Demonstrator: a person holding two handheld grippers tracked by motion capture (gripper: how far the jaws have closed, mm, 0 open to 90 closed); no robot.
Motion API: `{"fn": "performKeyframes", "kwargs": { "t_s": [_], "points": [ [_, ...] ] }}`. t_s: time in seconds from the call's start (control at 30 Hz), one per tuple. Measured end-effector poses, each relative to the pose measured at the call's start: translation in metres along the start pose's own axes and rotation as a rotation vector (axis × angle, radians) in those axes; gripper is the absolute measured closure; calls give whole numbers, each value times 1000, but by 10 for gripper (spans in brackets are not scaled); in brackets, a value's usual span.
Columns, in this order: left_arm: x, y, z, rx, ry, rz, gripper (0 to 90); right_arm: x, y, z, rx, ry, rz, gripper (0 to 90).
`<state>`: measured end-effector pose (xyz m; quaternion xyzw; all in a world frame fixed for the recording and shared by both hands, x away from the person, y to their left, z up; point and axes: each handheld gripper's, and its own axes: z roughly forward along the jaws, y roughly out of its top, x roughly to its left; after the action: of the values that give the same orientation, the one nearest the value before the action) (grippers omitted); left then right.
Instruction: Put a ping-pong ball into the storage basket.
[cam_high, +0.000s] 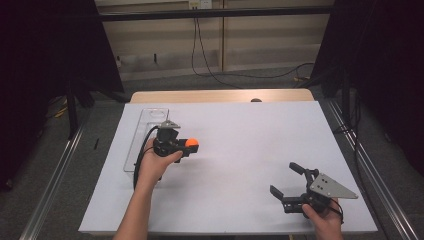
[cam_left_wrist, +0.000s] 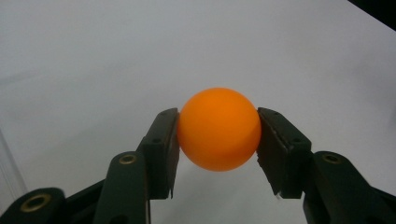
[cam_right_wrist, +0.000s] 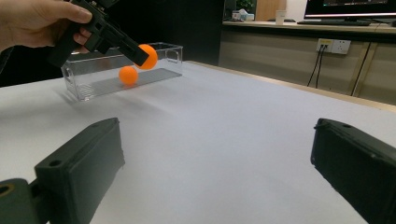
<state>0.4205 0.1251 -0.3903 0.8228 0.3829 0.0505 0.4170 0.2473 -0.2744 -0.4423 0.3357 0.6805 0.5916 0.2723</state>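
Left of centre in the high view, my left claw grips an orange ball, held up over the white table just right of the clear plastic tray. My left hand wraps the claw's black body from below. In the lower right of that frame my right claw rests low near the table's edge with its jaws spread wide and nothing between them, the grey three-cornered plate tilted on top of it.

In the left claw view the ball sits dead centre, smooth, matt and perfectly round, like a table tennis ball. The two flat black pads press on its left and right flanks, closed as far as the ball allows. Behind it lies only plain white table covering, slightly satin.

In the right claw view, my own two blocky jaws stand well apart at the bottom corners, empty. In the upper left the left claw holds the ball in front of the long, thin-walled transparent tray, inside which a second orange ball lies on the floor.

I judge this to be the carrying step: one ball is binned, this one is in transit. The next move calls for swinging it over the tray's open top, lowering it, and easing the grip so the light ball doesn't bounce out.
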Motion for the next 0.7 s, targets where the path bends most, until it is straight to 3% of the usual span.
{"fn": "performKeyframes", "kwargs": {
  "t_s": [0.7],
  "points": [
    [4, 1, -8, -20, 15, -17, 509, 0, 0, 0, -3, 1, 5, 20]
  ]
}}
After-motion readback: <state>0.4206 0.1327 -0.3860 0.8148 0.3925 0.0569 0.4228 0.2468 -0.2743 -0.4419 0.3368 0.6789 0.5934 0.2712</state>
